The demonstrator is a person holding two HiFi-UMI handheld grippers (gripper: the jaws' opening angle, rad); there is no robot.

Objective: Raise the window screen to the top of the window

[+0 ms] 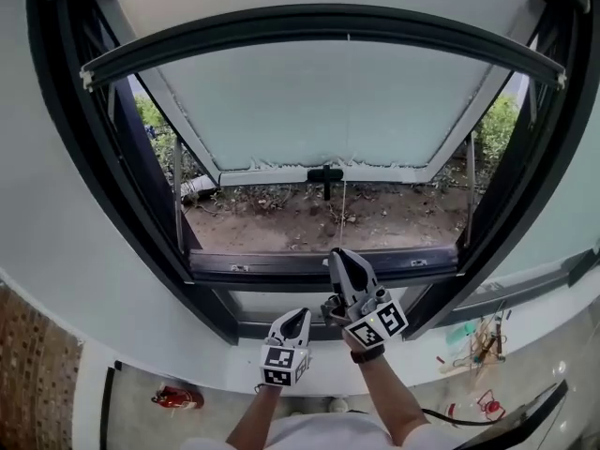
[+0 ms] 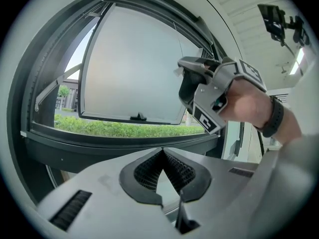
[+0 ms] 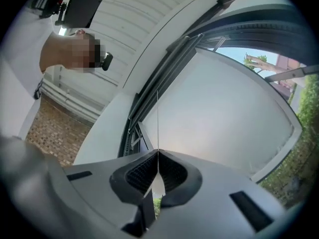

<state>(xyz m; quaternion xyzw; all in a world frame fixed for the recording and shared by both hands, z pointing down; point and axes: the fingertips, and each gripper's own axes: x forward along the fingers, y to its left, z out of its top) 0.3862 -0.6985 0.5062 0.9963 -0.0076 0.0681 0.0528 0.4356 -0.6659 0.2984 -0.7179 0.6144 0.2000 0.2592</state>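
The window screen's dark bottom bar (image 1: 319, 24) arches across high in the window frame. A thin pull cord (image 1: 346, 139) hangs from it down to my right gripper (image 1: 339, 255), which points up and is shut on the cord. In the right gripper view the cord (image 3: 157, 123) runs straight up out of the closed pads (image 3: 149, 171) to the bar (image 3: 164, 68). My left gripper (image 1: 296, 315) sits lower and to the left, shut on nothing. Its view shows the shut gripper (image 2: 162, 151) below the right gripper (image 2: 187, 83).
The glass sash (image 1: 319, 111) is swung outward, with its black handle (image 1: 325, 174) at the lower edge. The dark sill frame (image 1: 281, 268) lies just ahead of both grippers. A red object (image 1: 178, 398) lies on the floor at left, and clutter (image 1: 480, 345) at right.
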